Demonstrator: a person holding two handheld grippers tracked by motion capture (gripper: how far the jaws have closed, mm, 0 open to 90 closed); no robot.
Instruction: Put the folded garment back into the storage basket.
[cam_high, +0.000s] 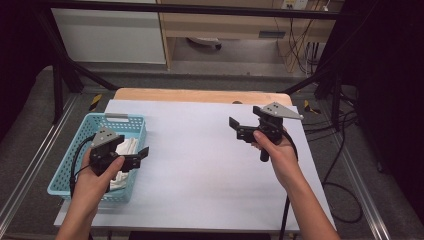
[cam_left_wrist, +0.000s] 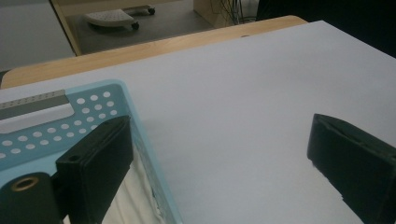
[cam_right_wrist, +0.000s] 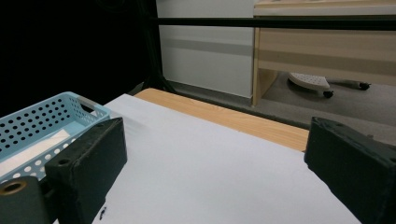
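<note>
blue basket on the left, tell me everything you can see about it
The blue basket is a light blue, plastic-looking rectangular bin with perforated walls and a handle slot at its far end. It sits upright on the white table cover at the table's left edge. White cloth lies inside. The left gripper hangs open over its right rim, one jaw above the cloth.

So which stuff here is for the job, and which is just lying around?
For the job:
- light blue basket
- white cloth inside it
- left hand-held gripper, open, over the basket's edge
- right hand-held gripper, open, above the white table cover

Just lying about:
- wheeled base on the floor
- cables at the right
- wooden cabinet behind
</note>
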